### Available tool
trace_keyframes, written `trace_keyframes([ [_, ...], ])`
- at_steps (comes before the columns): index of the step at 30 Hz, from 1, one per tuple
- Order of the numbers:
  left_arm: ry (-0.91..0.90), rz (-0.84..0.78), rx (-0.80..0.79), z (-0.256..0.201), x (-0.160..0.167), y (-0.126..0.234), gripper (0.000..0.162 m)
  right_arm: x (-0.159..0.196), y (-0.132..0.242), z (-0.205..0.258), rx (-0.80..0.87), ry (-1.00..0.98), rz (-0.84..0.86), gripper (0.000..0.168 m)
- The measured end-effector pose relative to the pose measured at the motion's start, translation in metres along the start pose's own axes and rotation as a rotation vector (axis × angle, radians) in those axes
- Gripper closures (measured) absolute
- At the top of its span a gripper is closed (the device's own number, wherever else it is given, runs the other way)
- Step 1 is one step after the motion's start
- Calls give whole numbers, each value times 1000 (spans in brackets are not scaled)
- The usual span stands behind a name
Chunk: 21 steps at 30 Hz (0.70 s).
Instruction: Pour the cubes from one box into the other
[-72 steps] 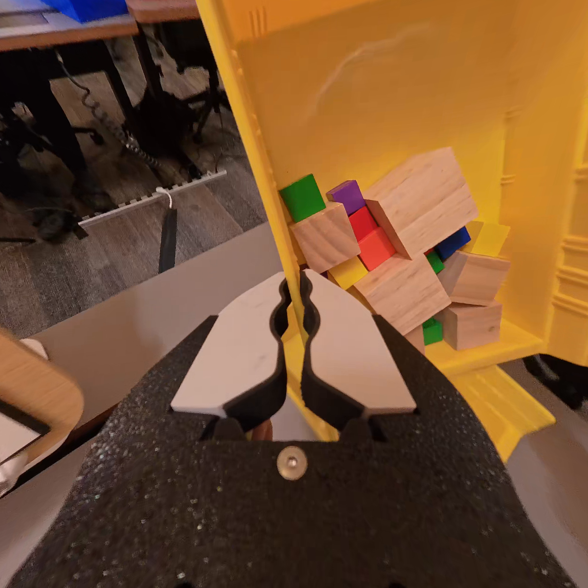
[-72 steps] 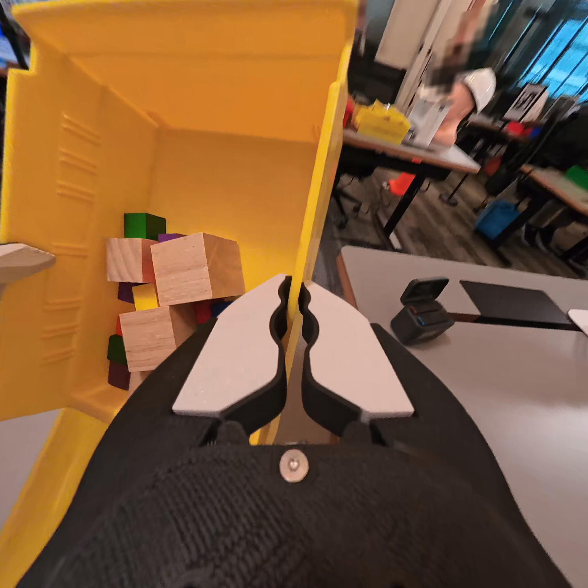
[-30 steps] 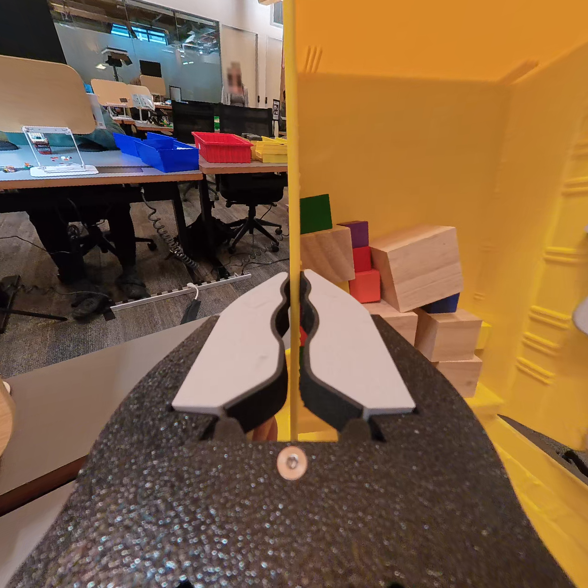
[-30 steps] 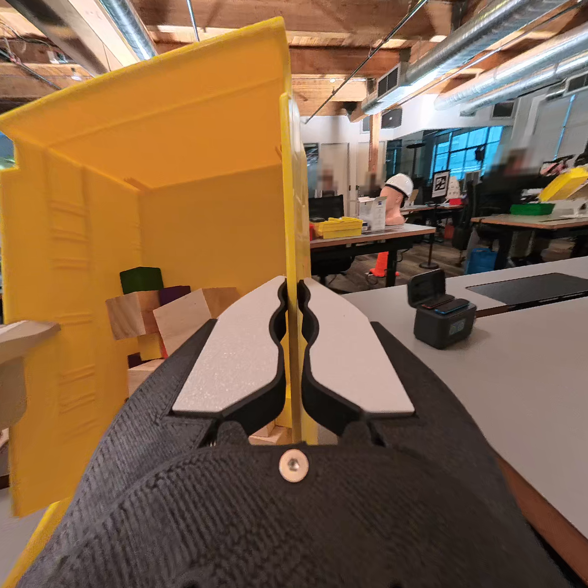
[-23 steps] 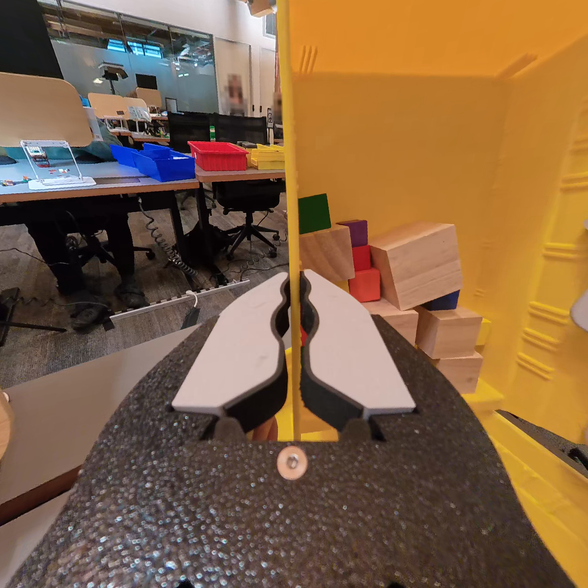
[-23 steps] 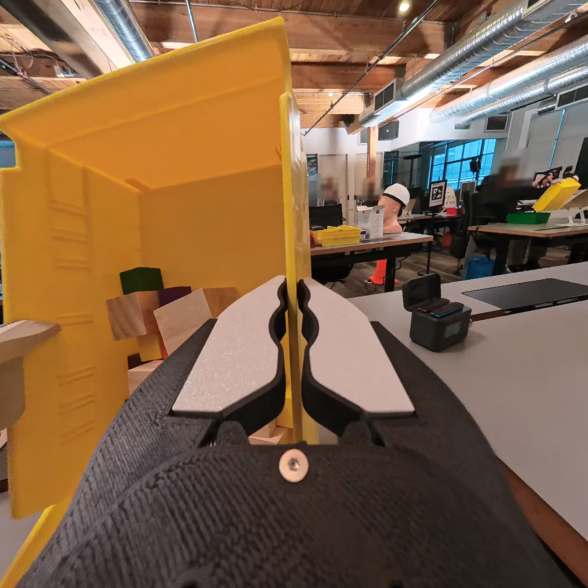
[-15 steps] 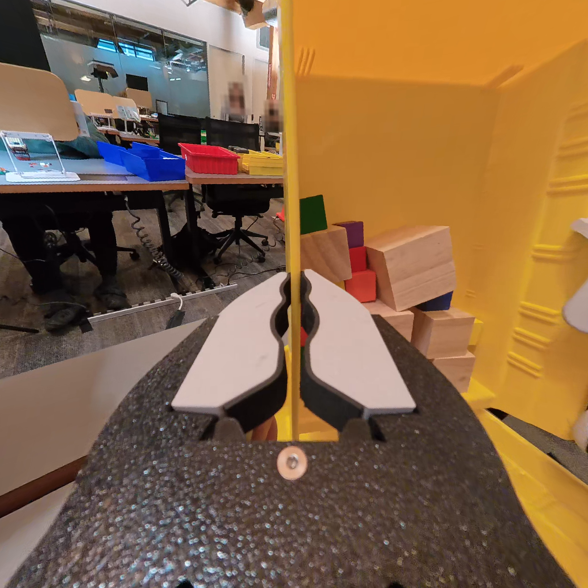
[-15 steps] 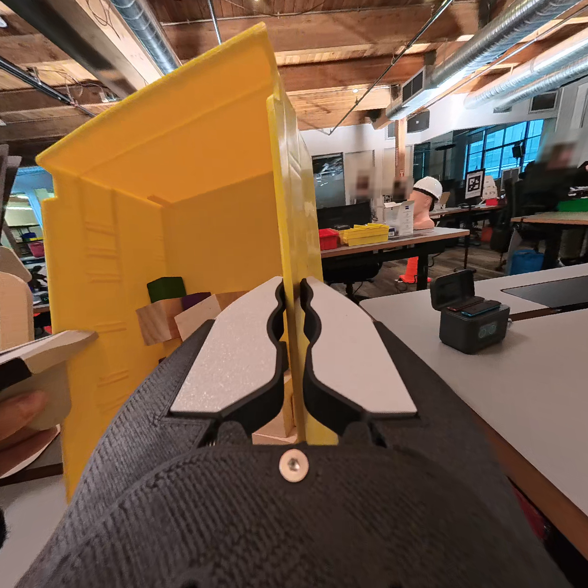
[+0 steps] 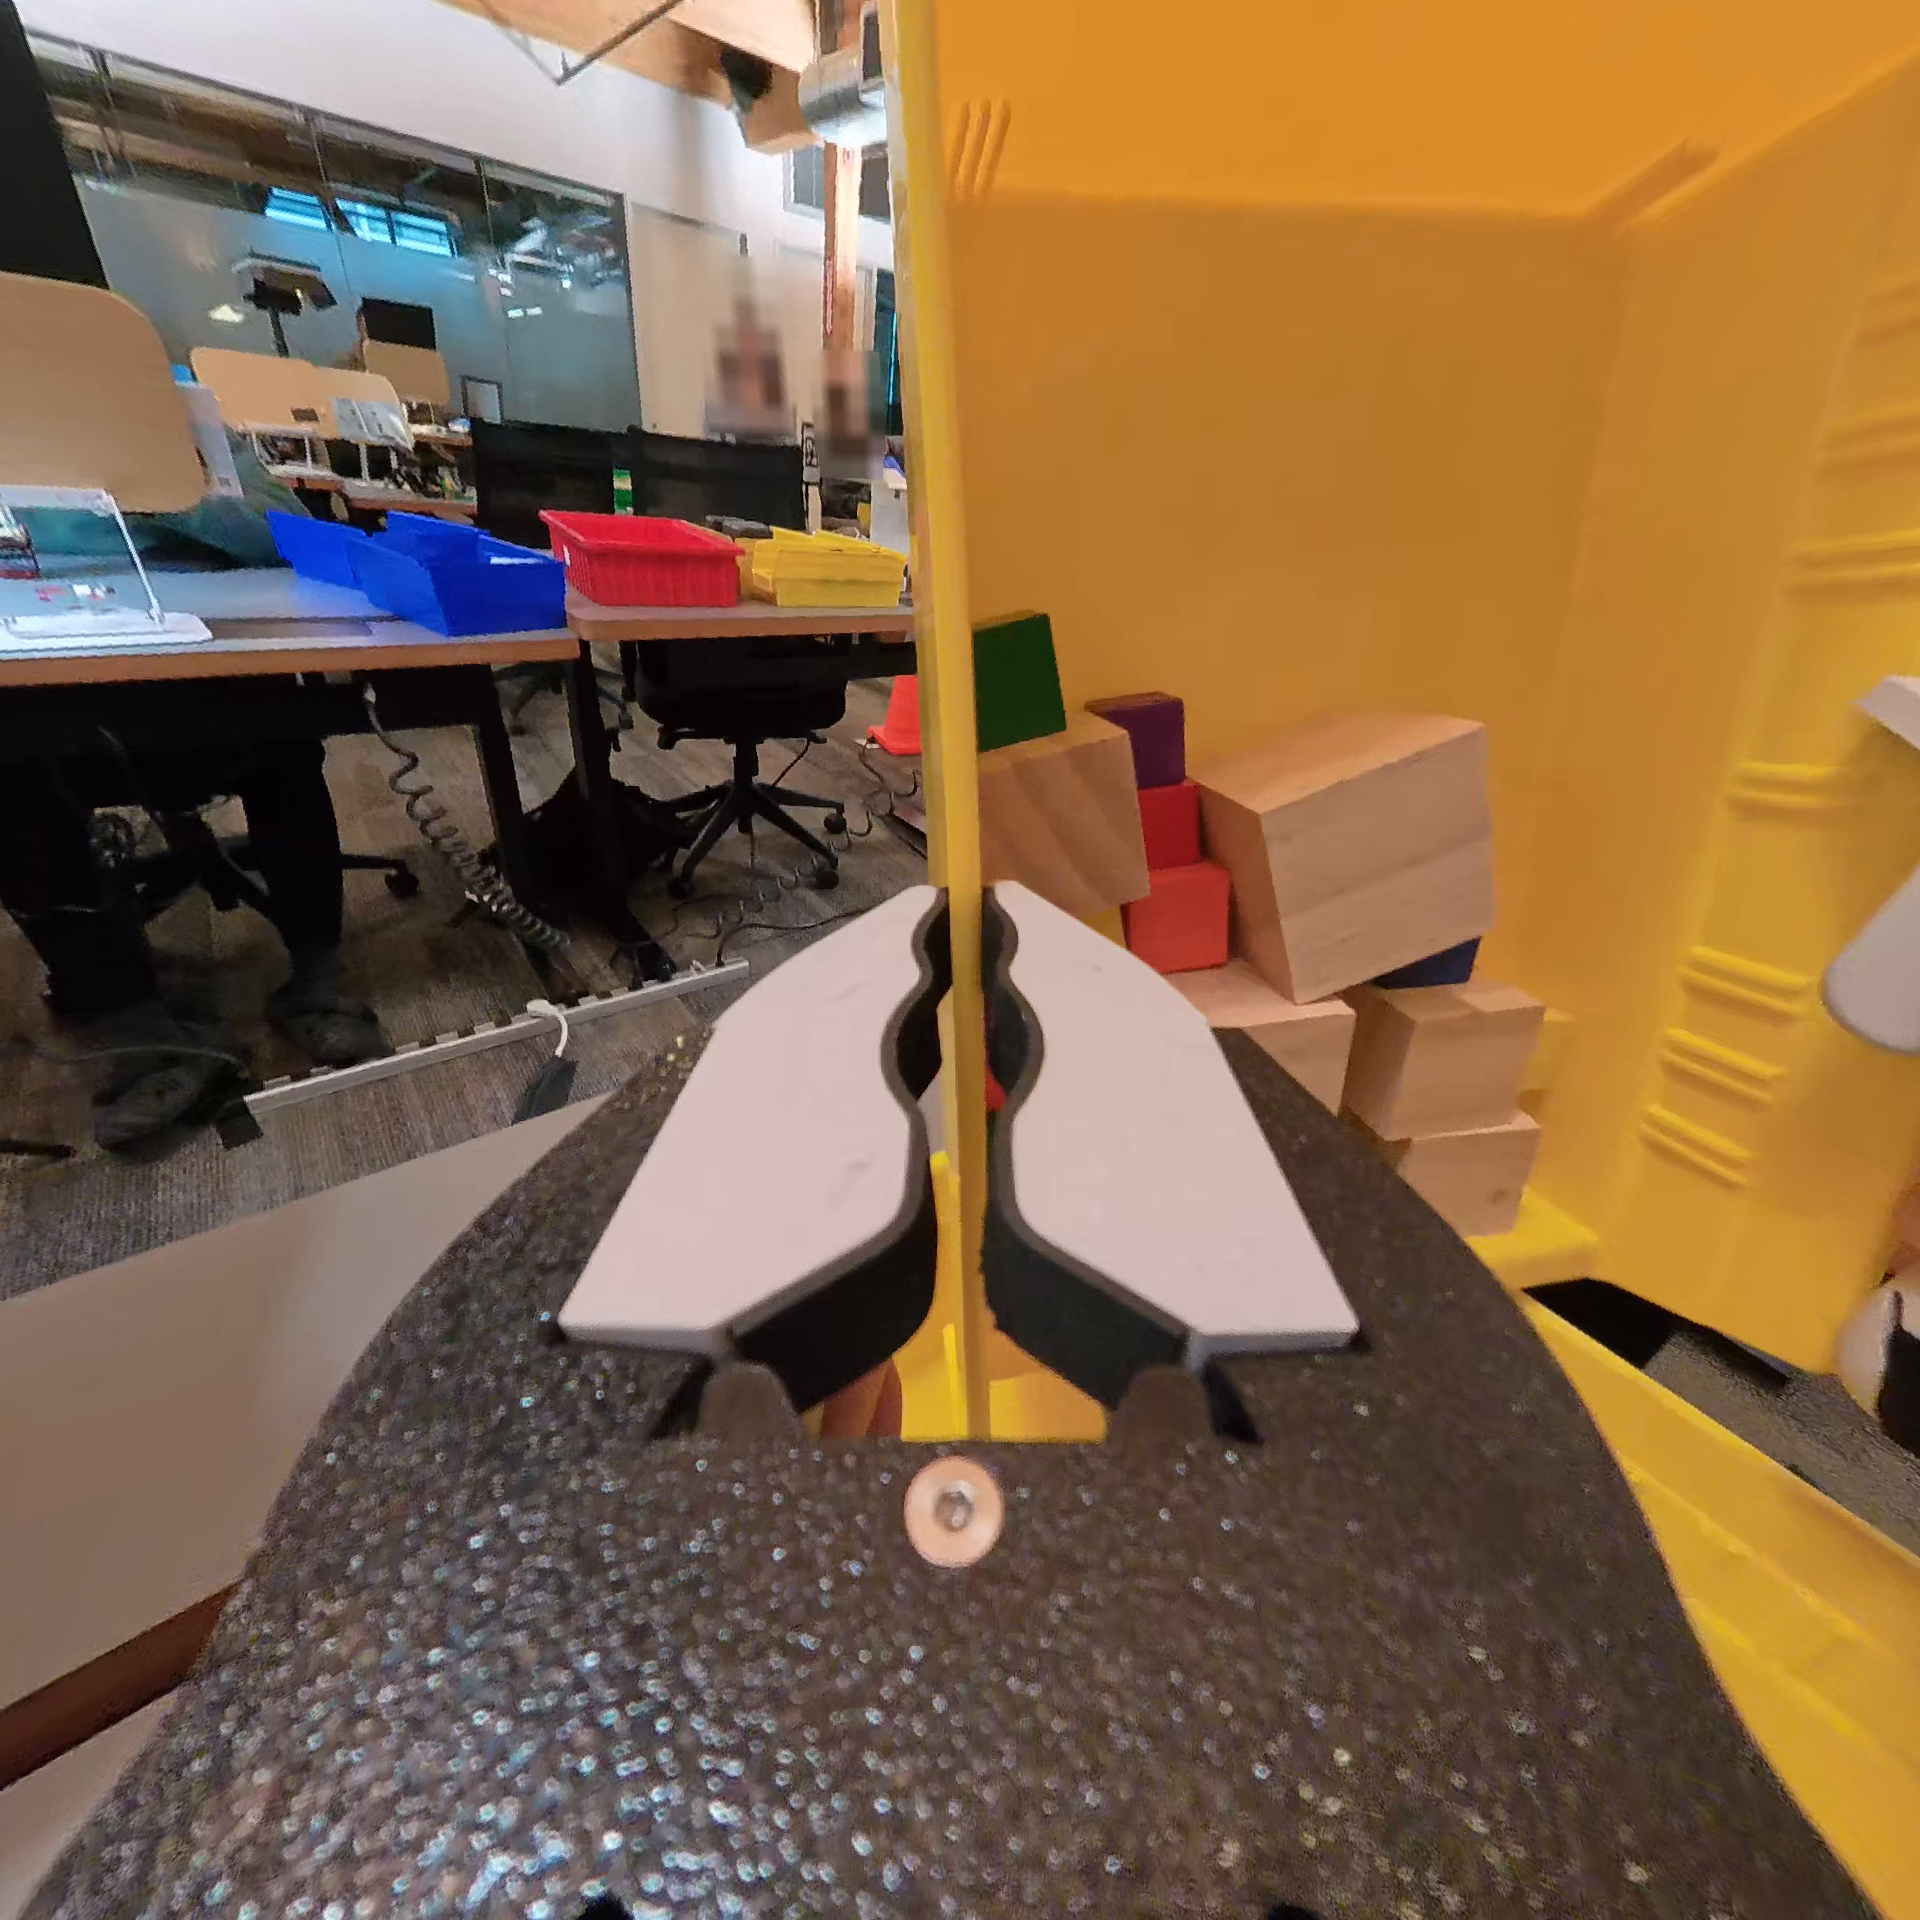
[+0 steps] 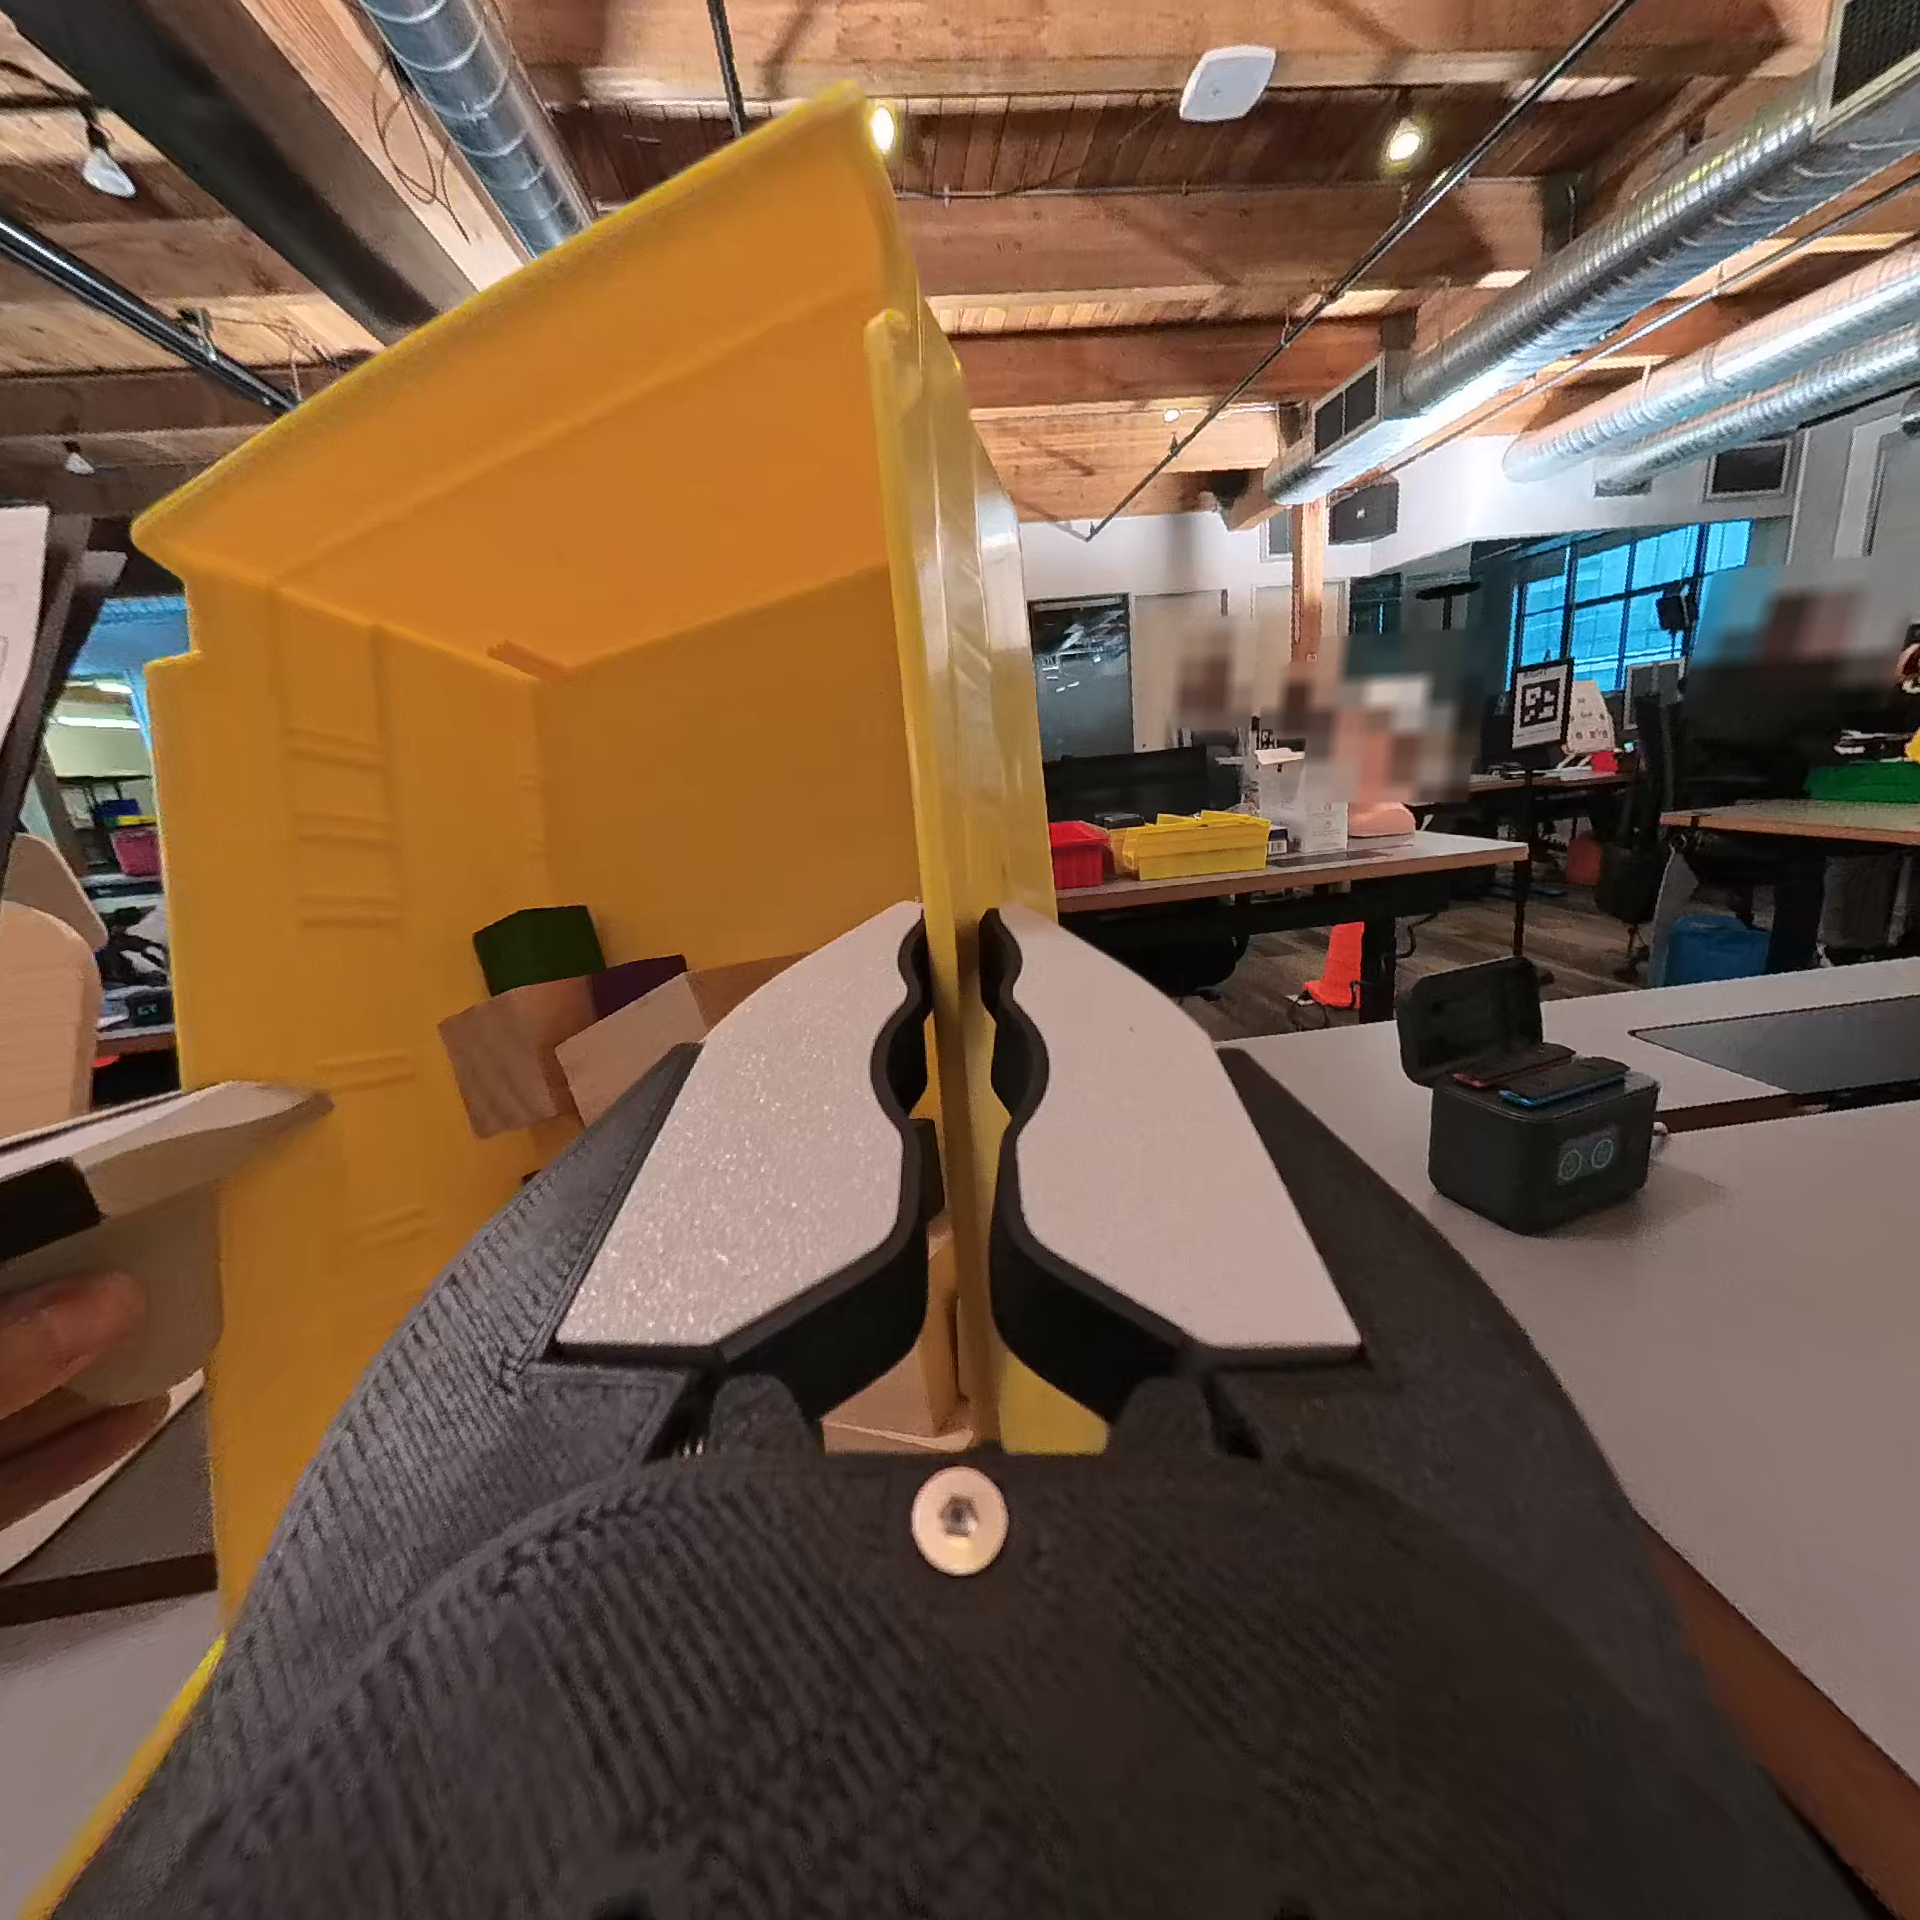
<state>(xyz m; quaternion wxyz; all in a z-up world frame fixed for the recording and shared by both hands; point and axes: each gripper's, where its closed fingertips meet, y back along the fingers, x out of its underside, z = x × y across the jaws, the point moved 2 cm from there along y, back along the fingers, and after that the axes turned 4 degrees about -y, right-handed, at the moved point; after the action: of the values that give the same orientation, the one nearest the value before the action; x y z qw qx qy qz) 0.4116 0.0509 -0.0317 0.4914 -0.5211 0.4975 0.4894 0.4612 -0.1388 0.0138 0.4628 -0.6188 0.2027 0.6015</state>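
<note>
The yellow box (image 9: pixel 1299 436) is held up on end, its open side facing both cameras, with each claw pinching one of its opposite side walls. The left claw (image 9: pixel 961 914) has its two grey fingers (image 9: pixel 790 1132) pressed against the thin wall edge that runs straight up between them, and the right claw (image 10: pixel 951 925) grips the other wall in the same way, one finger inside the box and one outside. Inside, the cubes (image 9: pixel 1340 852) lie heaped against the lower end of the box: several large plain wooden ones, with small coloured ones wedged among them (a green cube (image 9: pixel 1018 681) on top, a purple one (image 9: pixel 1148 732) beside it, and red ones (image 9: pixel 1179 904) lower down). In the right wrist view the same heap (image 10: pixel 582 1039) shows partly behind the inner finger, the green cube (image 10: pixel 535 945) uppermost. At the left edge of that view part of the left claw and a person's hand (image 10: pixel 62 1351) are visible near the box's far wall. To the right of the box lies a grey surface (image 10: pixel 1714 1299) carrying a small black case (image 10: pixel 1527 1112) with its lid open, well apart from the box. Beyond the left wall, across the room, stand blue bins (image 9: pixel 436 566), a red bin (image 9: pixel 649 556) and yellow bins (image 9: pixel 826 566) on another desk.
</note>
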Motion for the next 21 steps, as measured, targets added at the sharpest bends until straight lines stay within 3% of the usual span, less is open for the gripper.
trace_keyframes([
  [21, 19, -76, 57, -1, -4, 4, 158, -21, 1, 9, -55, 104, -122, 161],
])
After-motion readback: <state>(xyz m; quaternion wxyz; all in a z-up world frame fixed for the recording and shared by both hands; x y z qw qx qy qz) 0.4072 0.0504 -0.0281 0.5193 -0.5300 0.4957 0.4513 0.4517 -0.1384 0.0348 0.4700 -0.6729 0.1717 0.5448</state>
